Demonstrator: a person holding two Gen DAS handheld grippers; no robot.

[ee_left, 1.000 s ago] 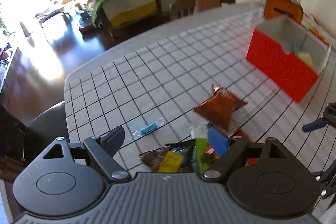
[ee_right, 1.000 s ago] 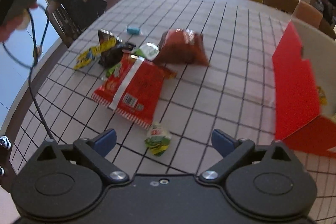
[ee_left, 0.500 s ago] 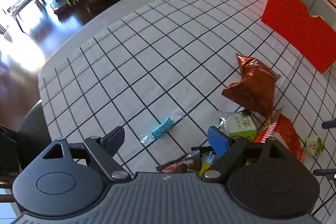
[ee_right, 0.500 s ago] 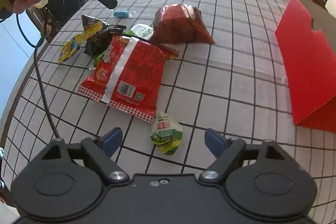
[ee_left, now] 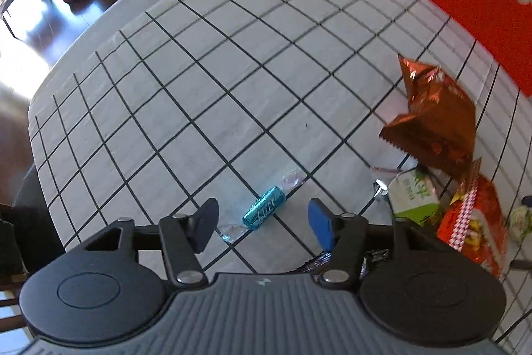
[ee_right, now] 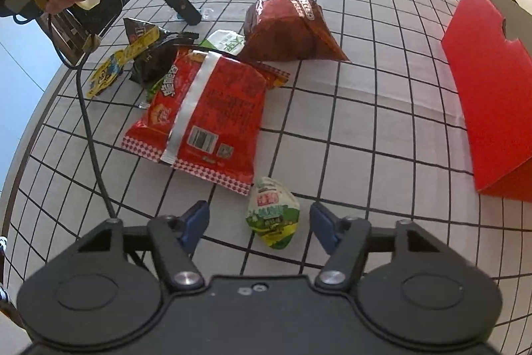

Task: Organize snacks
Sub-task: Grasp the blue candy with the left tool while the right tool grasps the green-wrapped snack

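Left gripper [ee_left: 262,223] with jaws half apart, just closing around a blue candy [ee_left: 264,212], pads not touching. Beside it on the checked cloth [ee_left: 199,82]: brown bag [ee_left: 435,122], green pack [ee_left: 415,197], red bag [ee_right: 206,108]. Right gripper [ee_right: 259,225] likewise closing around a green sweet [ee_right: 272,215], untouched. Red box [ee_right: 488,88] far right.

blue candy [ee_left: 263,212] between closing tongs [ee_left: 264,223] (untouched)

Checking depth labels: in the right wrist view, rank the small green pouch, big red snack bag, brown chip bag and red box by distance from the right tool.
1. Small green pouch, between the fingers.
2. Big red snack bag, ahead, left.
3. Brown chip bag, farther ahead.
Red box, right side: too close to call.
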